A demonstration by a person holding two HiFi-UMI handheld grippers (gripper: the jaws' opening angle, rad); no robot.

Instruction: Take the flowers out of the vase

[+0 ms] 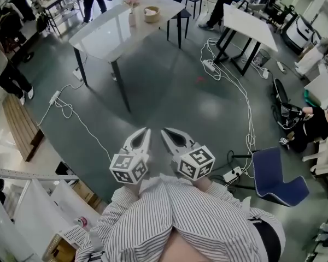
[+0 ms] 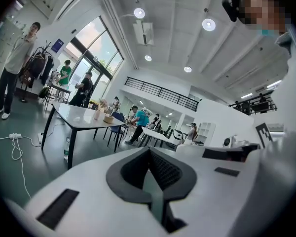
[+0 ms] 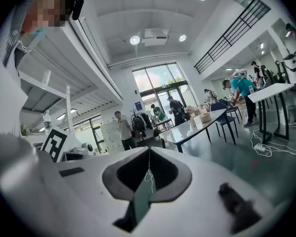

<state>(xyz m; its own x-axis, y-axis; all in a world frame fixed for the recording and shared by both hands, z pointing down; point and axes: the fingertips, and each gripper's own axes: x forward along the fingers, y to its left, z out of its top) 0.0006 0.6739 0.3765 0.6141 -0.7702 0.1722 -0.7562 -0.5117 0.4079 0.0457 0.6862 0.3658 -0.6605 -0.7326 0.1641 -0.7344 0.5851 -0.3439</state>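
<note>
Plainly the work on the flowers has not begun: the person stands well away from the grey table (image 1: 106,37), with a wide stretch of floor (image 1: 169,86) between. Both tools are carried low in front of the striped shirt (image 1: 197,217), side by side and pointing roughly level toward the table, which looks like a carrying posture for the walk rather than a reach. The left gripper (image 1: 145,130) has its jaws pressed together with nothing between them. The right gripper (image 1: 165,131) is likewise closed and empty, apart from a thin thread (image 3: 148,176) hanging at its seam; closed jaws suit transit, since there is nothing to take hold of out here. The pink flowers (image 1: 132,1) stand upright in a pale vase (image 1: 132,19) near the table's far end, just beside a round bowl (image 1: 151,13). Judging from this, the approach comes first, and the jaws must part before either can close on the stems.
</note>
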